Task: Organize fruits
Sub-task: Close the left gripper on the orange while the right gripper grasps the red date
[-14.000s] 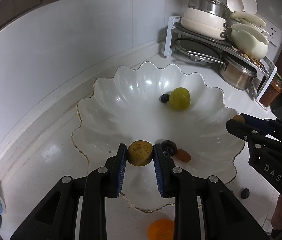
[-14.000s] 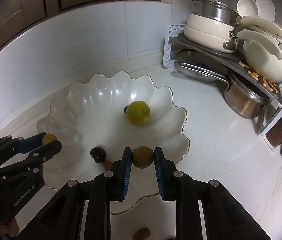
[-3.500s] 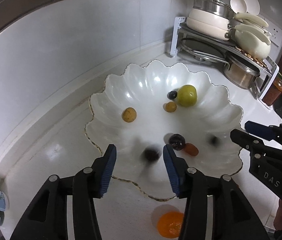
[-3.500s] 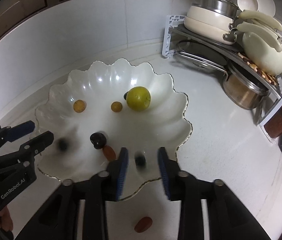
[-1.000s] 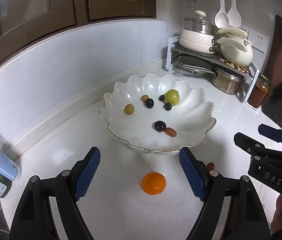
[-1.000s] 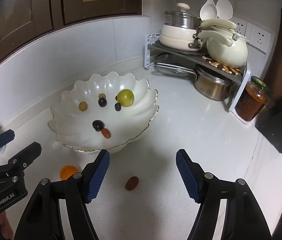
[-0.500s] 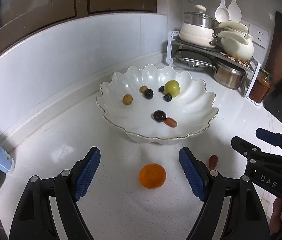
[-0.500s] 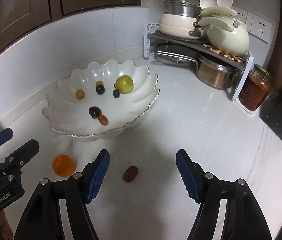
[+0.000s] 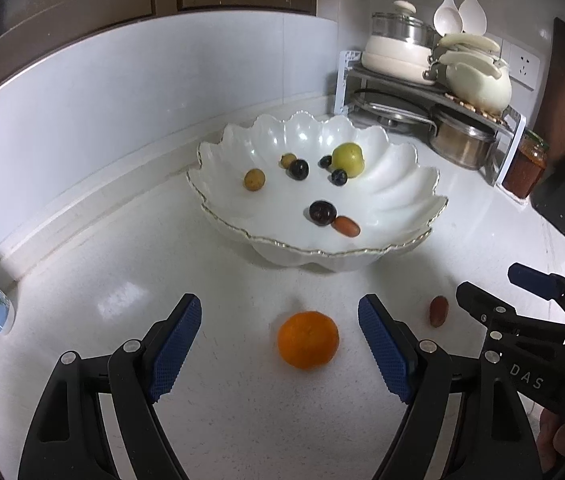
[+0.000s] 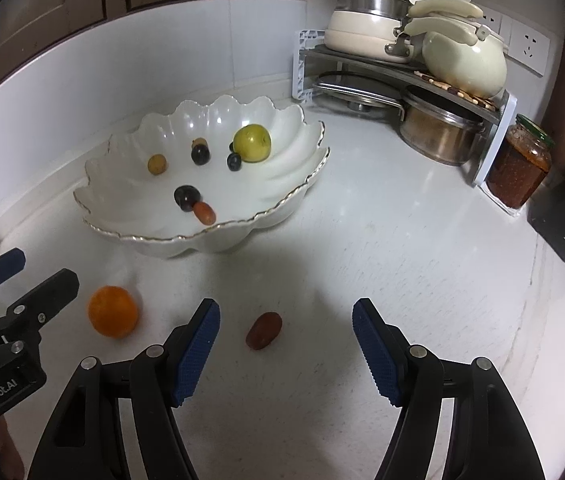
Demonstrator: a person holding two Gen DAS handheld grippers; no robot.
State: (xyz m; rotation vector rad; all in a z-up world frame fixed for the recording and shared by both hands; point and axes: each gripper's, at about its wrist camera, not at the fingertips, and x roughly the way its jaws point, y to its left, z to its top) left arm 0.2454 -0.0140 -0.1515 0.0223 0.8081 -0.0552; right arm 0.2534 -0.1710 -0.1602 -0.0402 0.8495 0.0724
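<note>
Dropped lower toward bench (image 9: 162, 264) since a second ago, both claws; fruit looms larger. Left claw (image 9: 280, 344) wide open, empty, straddling orange (image 9: 308, 339), pads clear of peel. Right claw (image 10: 285, 343) likewise open, empty, brown date-like fruit (image 10: 264, 330) between pads, nearer left pad. Likely paired pick-up next, last two strays. Scalloped white bowl (image 10: 298, 196) behind, holding yellow-green fruit (image 10: 252, 142), dark berries, small brownish ones. Orange round, dimpled, bright.

Orange (image 9: 308, 340) before bowl (image 9: 402, 184) – date (image 9: 438, 311) (right).
</note>
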